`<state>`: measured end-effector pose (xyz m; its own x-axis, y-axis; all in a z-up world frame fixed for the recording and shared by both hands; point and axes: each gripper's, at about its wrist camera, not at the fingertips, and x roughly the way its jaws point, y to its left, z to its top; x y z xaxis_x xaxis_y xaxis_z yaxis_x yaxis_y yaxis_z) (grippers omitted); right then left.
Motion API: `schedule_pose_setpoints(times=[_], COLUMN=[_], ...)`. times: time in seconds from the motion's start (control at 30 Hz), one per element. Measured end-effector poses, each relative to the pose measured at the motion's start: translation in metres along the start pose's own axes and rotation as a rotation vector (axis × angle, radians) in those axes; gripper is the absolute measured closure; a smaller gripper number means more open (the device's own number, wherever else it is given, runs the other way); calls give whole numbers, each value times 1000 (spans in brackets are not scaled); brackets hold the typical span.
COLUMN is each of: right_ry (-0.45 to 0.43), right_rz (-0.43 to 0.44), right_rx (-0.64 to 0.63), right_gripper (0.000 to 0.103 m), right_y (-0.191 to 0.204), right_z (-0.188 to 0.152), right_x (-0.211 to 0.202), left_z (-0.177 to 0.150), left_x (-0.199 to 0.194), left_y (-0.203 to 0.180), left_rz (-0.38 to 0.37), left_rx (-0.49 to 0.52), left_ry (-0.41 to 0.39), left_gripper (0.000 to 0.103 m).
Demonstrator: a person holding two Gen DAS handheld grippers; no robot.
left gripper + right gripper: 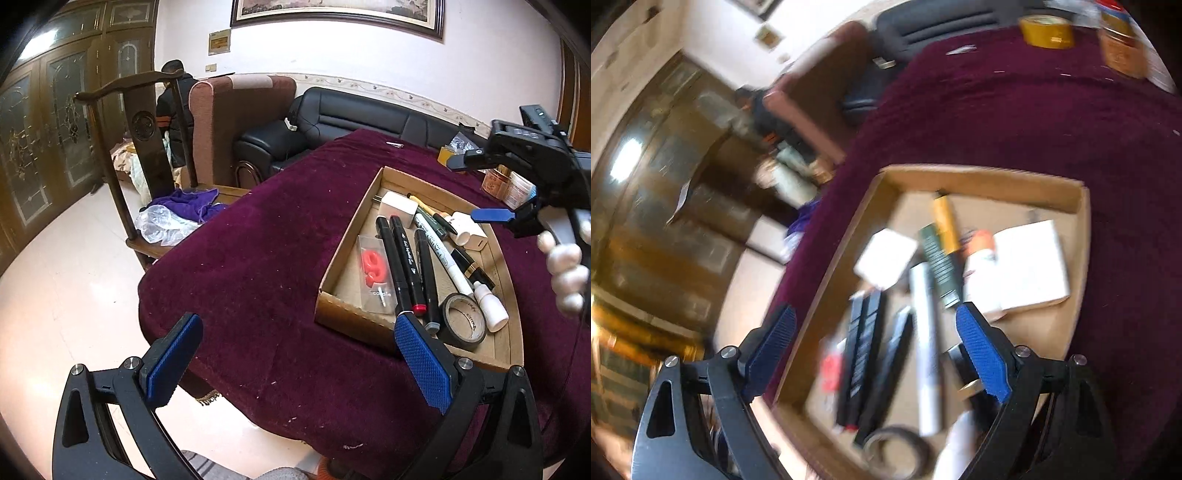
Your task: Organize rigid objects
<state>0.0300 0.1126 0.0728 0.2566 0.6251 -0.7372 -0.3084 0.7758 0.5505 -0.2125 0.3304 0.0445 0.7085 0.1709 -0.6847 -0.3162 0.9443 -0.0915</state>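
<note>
The cardboard tray (369, 206) lies on the counter (258, 258), with markers (404, 266), a tape roll (463, 321) and chargers inside. Both the left gripper (299, 350) and the right gripper (875, 354) stand wide open, holding nothing.

A box (373, 206) sits on the surface (266, 258). In the box, three markers (402, 266) lie side by side. A candle pack (375, 275) lies to their left. A roll of tape (463, 323) lies at the near end, with a small bottle (489, 306) just beside it. A chair (147, 155) stands left of the surface, and a sofa (362, 114) is behind it.
</note>
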Motion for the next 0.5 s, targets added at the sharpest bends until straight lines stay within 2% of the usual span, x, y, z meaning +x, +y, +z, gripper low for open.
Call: schedule_pose_setpoints(times=[0.07, 0.13, 0.23, 0.33, 0.4, 0.5], right_ry=[24, 12, 48, -18, -53, 5], right_rz=[-33, -45, -15, 16, -11, -67], right_rx=[30, 41, 71, 57, 29, 42], right_gripper=[11, 12, 12, 12, 12, 13], right_y=[-13, -17, -26, -25, -22, -29], right_z=[10, 20, 26, 26, 23, 21], right_x=[16, 27, 34, 17, 7, 16], left_z=[0, 0, 0, 1, 1, 2], left_x=[0, 1, 2, 3, 3, 4], left_y=[-1, -1, -1, -2, -2, -6], left_rz=[2, 6, 13, 14, 16, 11], left_rx=[3, 5, 7, 7, 7, 12], left_ry=[0, 3, 8, 9, 11, 19], left_gripper=[1, 1, 1, 1, 1, 1])
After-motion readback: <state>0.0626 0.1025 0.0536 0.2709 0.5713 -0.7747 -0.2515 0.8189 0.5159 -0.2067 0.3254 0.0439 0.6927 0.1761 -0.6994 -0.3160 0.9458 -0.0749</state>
